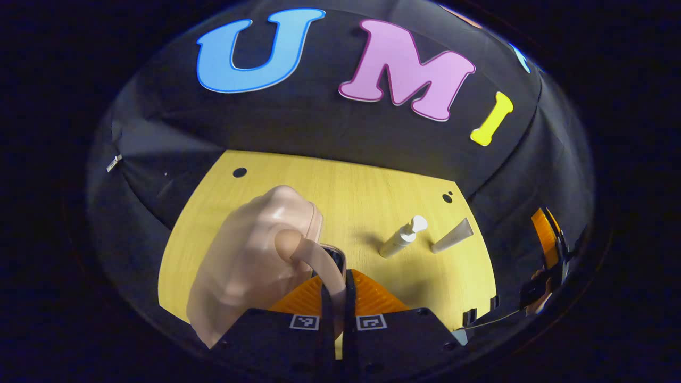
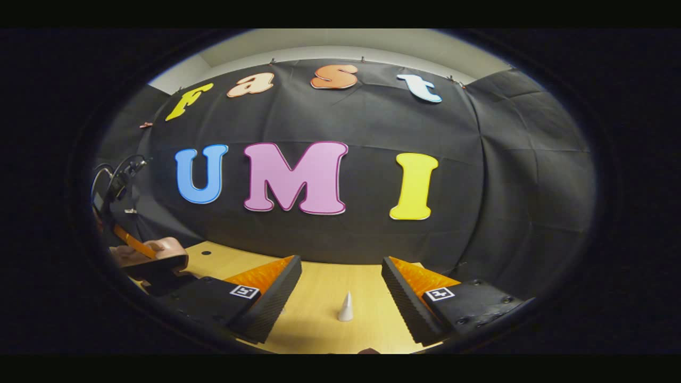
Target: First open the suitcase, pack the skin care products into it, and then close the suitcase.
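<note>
Left gripper view, left to right: a pale pink hard-shell suitcase [image 1: 250,260] rests on the yellow wooden desk [image 1: 362,186], its lid down. The left gripper [image 1: 336,298] is at the suitcase's near right side with its two fingers drawn almost together around the curved pink handle [image 1: 314,255]; whether both fingers actually press on the handle cannot be told. To the right, apart from the suitcase, a cream pump bottle [image 1: 403,238] lies on its side on the desk, its white nozzle pointing away. Just beside it, farther right, lies a grey-beige tube [image 1: 453,236], not touching the bottle. At the far right edge the other gripper [image 1: 548,255] shows partly, with a hand behind it.

Right gripper view, left to right: the suitcase [image 2: 159,254] sits at the left edge, with the left gripper's body above it. The right gripper [image 2: 340,290] hangs above the desk [image 2: 324,287] with its jaws spread wide and holding nothing. Between its fingers, farther off, a small white cone-shaped item [image 2: 346,307] stands upright on the desk.
</note>
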Demonstrator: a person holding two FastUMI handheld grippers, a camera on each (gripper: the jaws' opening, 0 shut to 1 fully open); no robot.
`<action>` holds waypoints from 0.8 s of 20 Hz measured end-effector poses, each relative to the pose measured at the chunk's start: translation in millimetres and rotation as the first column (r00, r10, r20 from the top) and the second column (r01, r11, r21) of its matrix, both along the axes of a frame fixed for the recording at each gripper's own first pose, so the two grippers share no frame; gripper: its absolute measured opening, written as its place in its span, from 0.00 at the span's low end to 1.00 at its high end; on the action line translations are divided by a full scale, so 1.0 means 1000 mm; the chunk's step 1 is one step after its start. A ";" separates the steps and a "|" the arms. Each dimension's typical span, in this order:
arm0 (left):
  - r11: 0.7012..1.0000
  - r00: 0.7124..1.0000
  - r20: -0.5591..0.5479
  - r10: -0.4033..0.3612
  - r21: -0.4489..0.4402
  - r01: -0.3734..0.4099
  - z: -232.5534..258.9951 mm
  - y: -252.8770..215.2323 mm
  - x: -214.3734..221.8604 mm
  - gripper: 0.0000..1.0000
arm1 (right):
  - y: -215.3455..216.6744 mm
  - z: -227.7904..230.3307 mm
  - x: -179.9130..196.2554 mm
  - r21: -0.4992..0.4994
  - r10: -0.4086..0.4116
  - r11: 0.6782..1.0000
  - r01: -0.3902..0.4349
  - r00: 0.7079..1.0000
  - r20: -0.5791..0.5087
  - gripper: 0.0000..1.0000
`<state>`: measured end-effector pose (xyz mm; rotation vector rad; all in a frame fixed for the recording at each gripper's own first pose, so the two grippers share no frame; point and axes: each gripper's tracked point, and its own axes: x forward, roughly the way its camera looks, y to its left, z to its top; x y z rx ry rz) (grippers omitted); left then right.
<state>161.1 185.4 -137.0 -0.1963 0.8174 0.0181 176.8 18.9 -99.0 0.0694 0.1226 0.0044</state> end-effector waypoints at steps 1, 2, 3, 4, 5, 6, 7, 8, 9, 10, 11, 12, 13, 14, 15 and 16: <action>1.000 1.000 0.021 0.023 0.010 -0.023 0.010 0.022 0.000 0.11 | 0.008 0.003 0.001 0.000 0.005 1.000 -0.005 1.000 0.005 0.96; 0.999 0.998 0.044 0.046 0.012 -0.046 0.017 0.041 0.000 0.11 | 0.016 0.007 0.002 -0.002 0.011 1.000 -0.011 1.000 0.010 0.96; 0.997 0.995 0.076 0.072 0.004 -0.072 0.027 0.063 0.001 0.11 | 0.024 0.013 0.002 -0.007 0.018 1.000 -0.017 1.000 0.020 0.99; 0.995 0.990 0.107 0.095 0.001 -0.096 0.033 0.085 0.002 0.10 | 0.032 0.019 0.002 -0.015 0.022 1.000 -0.022 0.999 0.032 0.96; 0.992 0.983 0.132 0.126 0.007 -0.128 0.036 0.108 0.002 0.10 | 0.038 0.022 0.001 -0.023 0.027 0.999 -0.026 0.999 0.038 0.96; 0.987 0.976 0.150 0.155 0.021 -0.160 0.036 0.136 0.001 0.11 | 0.044 0.024 0.001 -0.030 0.032 0.999 -0.031 0.999 0.042 0.96; 0.980 0.968 0.171 0.185 0.040 -0.195 0.035 0.168 0.000 0.11 | 0.049 0.026 0.000 -0.036 0.034 0.999 -0.033 0.998 0.043 0.96; 0.975 0.962 0.185 0.202 0.058 -0.215 0.033 0.192 -0.001 0.11 | 0.054 0.028 -0.001 -0.036 0.035 0.999 -0.034 0.998 0.043 0.96; 0.970 0.956 0.201 0.214 0.074 -0.233 0.031 0.212 0.000 0.11 | 0.058 0.029 -0.002 -0.034 0.033 0.999 -0.032 0.999 0.042 0.96; 0.962 0.947 0.225 0.229 0.098 -0.256 0.024 0.237 0.000 0.11 | 0.060 0.027 -0.004 -0.033 0.020 0.999 -0.020 0.999 0.025 0.96; 0.952 0.937 0.245 0.250 0.111 -0.284 0.010 0.269 -0.001 0.11 | 0.062 0.025 -0.008 -0.035 0.008 0.999 -0.008 1.000 0.004 0.96; 0.947 0.931 0.252 0.264 0.113 -0.299 -0.005 0.295 0.002 0.11 | 0.063 0.025 -0.011 -0.040 -0.001 0.999 0.001 1.000 -0.008 0.96; 0.943 0.930 0.243 0.276 0.118 -0.311 -0.021 0.317 0.000 0.11 | 0.064 0.025 -0.013 -0.052 -0.010 0.999 0.009 1.000 -0.018 0.97; 0.940 0.927 0.239 0.289 0.114 -0.322 -0.039 0.338 -0.002 0.11 | 0.064 0.023 -0.015 -0.068 -0.023 0.997 0.021 0.999 -0.032 0.96; 0.941 0.926 0.223 0.305 0.080 -0.330 -0.060 0.357 -0.003 0.11 | 0.064 0.020 -0.017 -0.082 -0.041 0.996 0.036 0.998 -0.054 0.97; 0.939 0.921 0.205 0.330 0.029 -0.343 -0.082 0.371 -0.005 0.11 | 0.066 0.017 -0.020 -0.092 -0.056 0.995 0.049 0.996 -0.075 0.96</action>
